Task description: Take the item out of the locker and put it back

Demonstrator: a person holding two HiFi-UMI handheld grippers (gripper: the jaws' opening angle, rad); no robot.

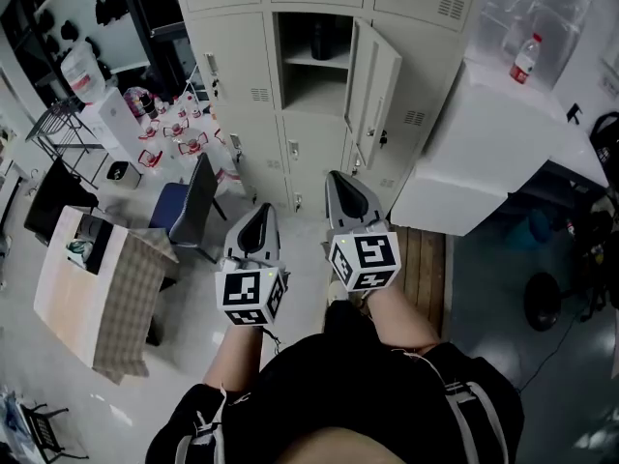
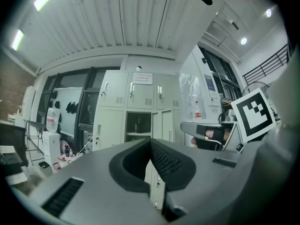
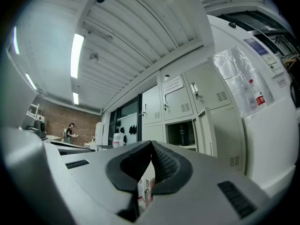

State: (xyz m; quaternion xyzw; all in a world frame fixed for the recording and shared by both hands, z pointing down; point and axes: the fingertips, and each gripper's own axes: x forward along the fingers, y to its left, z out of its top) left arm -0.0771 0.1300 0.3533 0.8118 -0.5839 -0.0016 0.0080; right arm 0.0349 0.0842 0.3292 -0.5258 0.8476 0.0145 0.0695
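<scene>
The grey locker bank stands ahead of me. One compartment is open, its door swung out to the right. A dark bottle stands on the shelf inside; it also shows as a dark bottle in the left gripper view and as a dark bottle in the right gripper view. My left gripper and right gripper are held side by side well short of the lockers, both pointing at them. The left gripper and the right gripper are shut with nothing between the pads.
A white cabinet carrying a red-capped bottle stands to the right of the lockers. A wooden pallet lies on the floor by my right side. To the left are a dark chair and a desk.
</scene>
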